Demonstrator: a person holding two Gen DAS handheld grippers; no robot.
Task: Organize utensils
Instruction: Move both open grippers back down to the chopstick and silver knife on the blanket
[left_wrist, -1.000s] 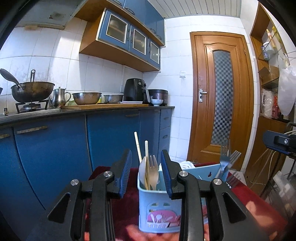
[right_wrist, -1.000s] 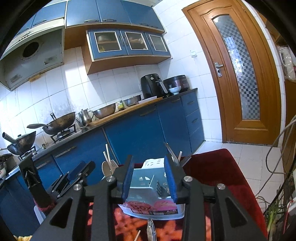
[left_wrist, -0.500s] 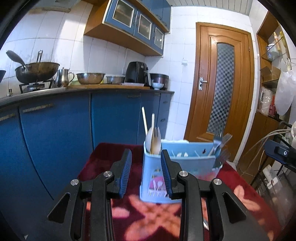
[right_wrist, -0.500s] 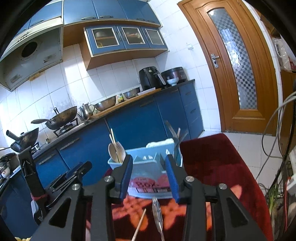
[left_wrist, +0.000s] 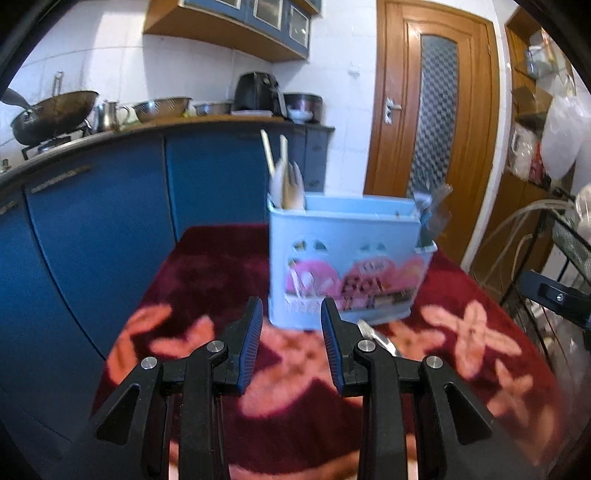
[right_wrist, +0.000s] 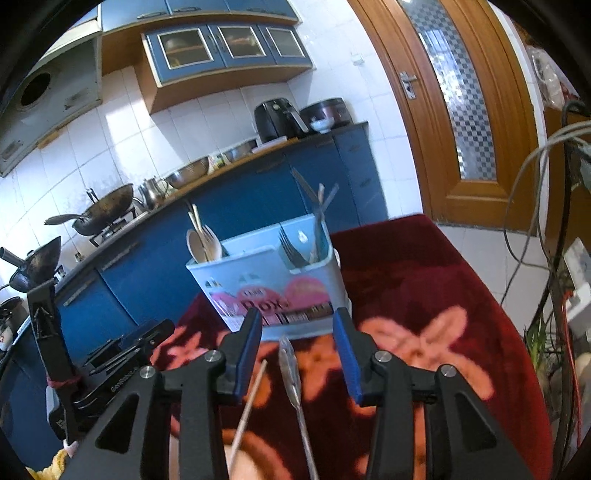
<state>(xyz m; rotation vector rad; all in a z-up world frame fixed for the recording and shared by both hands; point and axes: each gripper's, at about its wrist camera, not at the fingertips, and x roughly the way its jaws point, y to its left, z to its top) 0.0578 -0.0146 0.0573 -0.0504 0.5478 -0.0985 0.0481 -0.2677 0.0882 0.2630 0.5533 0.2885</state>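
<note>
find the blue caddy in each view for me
Left wrist: caddy sits centre, just beyond the fingers.
Right wrist: caddy sits centre, slightly left, tilted in the picture.
Shared landmark: the wooden door, right of the caddy in both.

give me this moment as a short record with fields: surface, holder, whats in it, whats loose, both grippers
surface: red floral cloth
holder: light blue utensil caddy, upright
left compartment: wooden utensils
right compartment: metal forks
loose: metal utensil and wooden stick lying in front of the caddy
left gripper: open, empty
right gripper: jaws just been opening, nothing gripped, above the loose pieces
</note>
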